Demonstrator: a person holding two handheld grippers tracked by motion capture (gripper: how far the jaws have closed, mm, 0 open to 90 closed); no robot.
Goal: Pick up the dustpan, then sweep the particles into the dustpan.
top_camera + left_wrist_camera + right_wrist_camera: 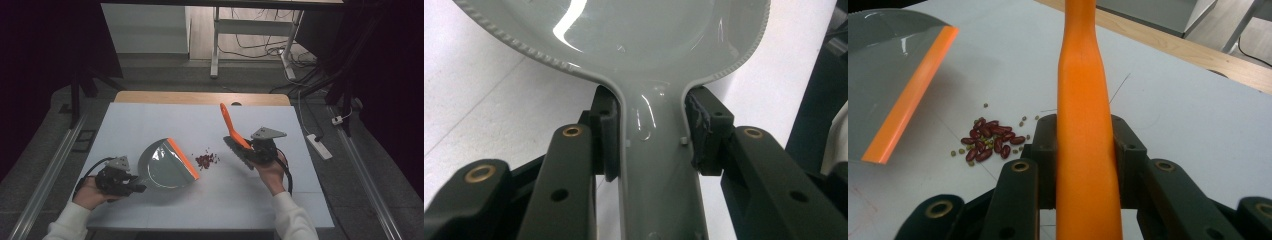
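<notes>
Left gripper clamps the dustpan, right gripper grips the brush: sweep the beans low toward the orange lip.

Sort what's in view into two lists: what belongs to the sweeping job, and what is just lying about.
In the job:
- grey dustpan, handle clamped in the left gripper
- orange brush, handle clamped in the right gripper
- pile of beans, on the table between brush and dustpan

Lying about:
- white power strip on the floor
- desk frame beyond the table
</notes>
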